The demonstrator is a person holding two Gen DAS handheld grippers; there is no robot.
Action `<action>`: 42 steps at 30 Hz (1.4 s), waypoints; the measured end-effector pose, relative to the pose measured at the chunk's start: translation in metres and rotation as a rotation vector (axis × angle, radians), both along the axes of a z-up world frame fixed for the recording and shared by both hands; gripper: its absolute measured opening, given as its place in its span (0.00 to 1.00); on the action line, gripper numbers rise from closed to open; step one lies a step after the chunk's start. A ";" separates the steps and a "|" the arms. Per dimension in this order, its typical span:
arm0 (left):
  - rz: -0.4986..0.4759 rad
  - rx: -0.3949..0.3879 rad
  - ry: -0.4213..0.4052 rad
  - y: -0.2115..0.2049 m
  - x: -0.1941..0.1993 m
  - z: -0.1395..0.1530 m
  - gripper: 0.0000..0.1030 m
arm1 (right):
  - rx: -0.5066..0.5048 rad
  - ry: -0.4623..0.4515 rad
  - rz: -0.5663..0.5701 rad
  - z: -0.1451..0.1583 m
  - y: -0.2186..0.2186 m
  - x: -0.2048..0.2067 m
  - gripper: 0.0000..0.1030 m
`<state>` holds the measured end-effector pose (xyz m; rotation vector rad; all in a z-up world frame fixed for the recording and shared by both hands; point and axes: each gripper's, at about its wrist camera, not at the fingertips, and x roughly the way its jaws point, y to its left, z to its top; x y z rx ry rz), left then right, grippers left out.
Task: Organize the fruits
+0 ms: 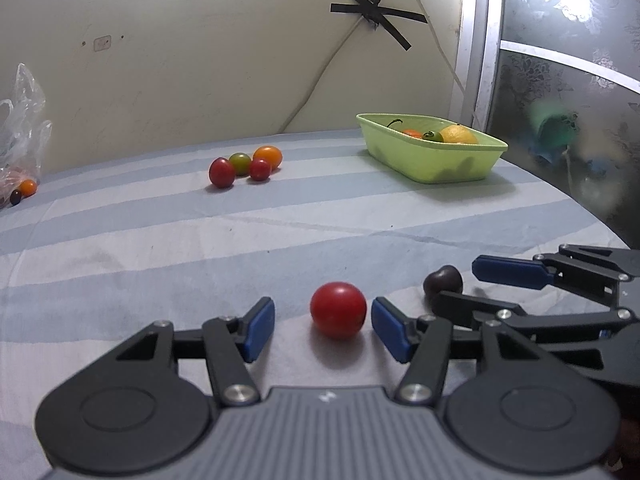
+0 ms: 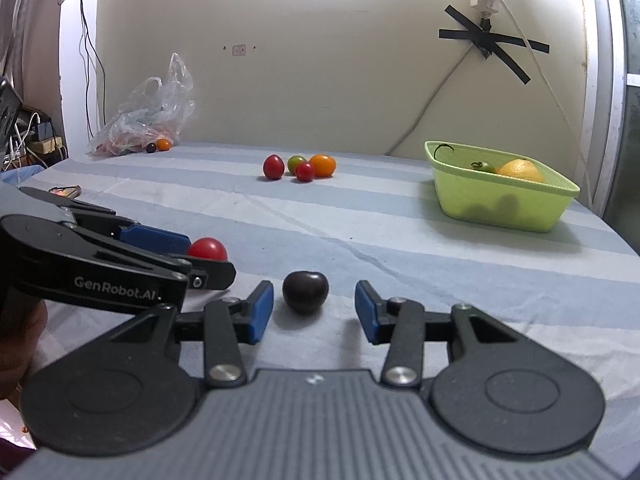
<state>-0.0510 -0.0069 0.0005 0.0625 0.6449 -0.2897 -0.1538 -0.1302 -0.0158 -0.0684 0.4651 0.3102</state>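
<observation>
A red tomato (image 1: 338, 310) lies on the striped cloth between the blue pads of my open left gripper (image 1: 323, 330); the right pad is nearly against it. In the right wrist view a dark purple fruit (image 2: 305, 292) sits between the pads of my open right gripper (image 2: 314, 312), untouched. The two grippers stand side by side: the right gripper (image 1: 472, 286) shows around the dark fruit (image 1: 443, 282), and the left gripper (image 2: 192, 256) shows beside the red tomato (image 2: 207, 249). A green basket (image 1: 432, 160) at the far right holds a lemon (image 1: 459, 135) and small tomatoes.
Several small tomatoes, red, green and orange, cluster at the far middle of the cloth (image 1: 245, 166) (image 2: 300, 167). A clear plastic bag (image 2: 148, 120) with more fruit lies at the far left by the wall. Cables hang on the wall behind the basket (image 2: 500, 200).
</observation>
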 end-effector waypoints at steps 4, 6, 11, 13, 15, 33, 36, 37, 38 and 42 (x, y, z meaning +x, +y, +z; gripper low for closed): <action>-0.002 -0.001 -0.003 0.001 -0.001 0.000 0.53 | 0.006 0.007 -0.010 0.000 0.000 0.001 0.46; -0.002 -0.002 -0.005 0.001 -0.001 -0.001 0.53 | 0.008 0.008 -0.012 -0.001 0.000 0.002 0.46; -0.002 -0.003 -0.008 0.003 -0.001 -0.001 0.53 | 0.010 0.010 -0.014 -0.001 0.000 0.002 0.46; 0.000 -0.002 -0.010 0.002 -0.001 -0.001 0.53 | 0.006 0.012 -0.021 -0.002 0.000 0.003 0.46; 0.001 -0.010 -0.010 0.003 -0.002 -0.001 0.53 | 0.004 0.017 -0.032 -0.003 -0.001 0.004 0.47; 0.000 -0.031 -0.025 0.016 -0.010 0.000 0.54 | 0.012 0.033 -0.011 -0.004 0.004 0.006 0.46; -0.011 -0.032 -0.019 0.014 -0.008 -0.001 0.54 | 0.013 0.033 -0.011 -0.003 0.003 0.006 0.46; -0.013 -0.031 -0.019 0.014 -0.007 -0.001 0.54 | 0.013 0.032 -0.012 -0.003 0.003 0.006 0.46; -0.013 -0.032 -0.019 0.013 -0.007 -0.001 0.53 | 0.012 0.032 -0.012 -0.003 0.003 0.006 0.45; -0.019 -0.032 -0.018 0.011 -0.007 -0.001 0.49 | 0.011 0.031 -0.010 -0.003 0.004 0.007 0.41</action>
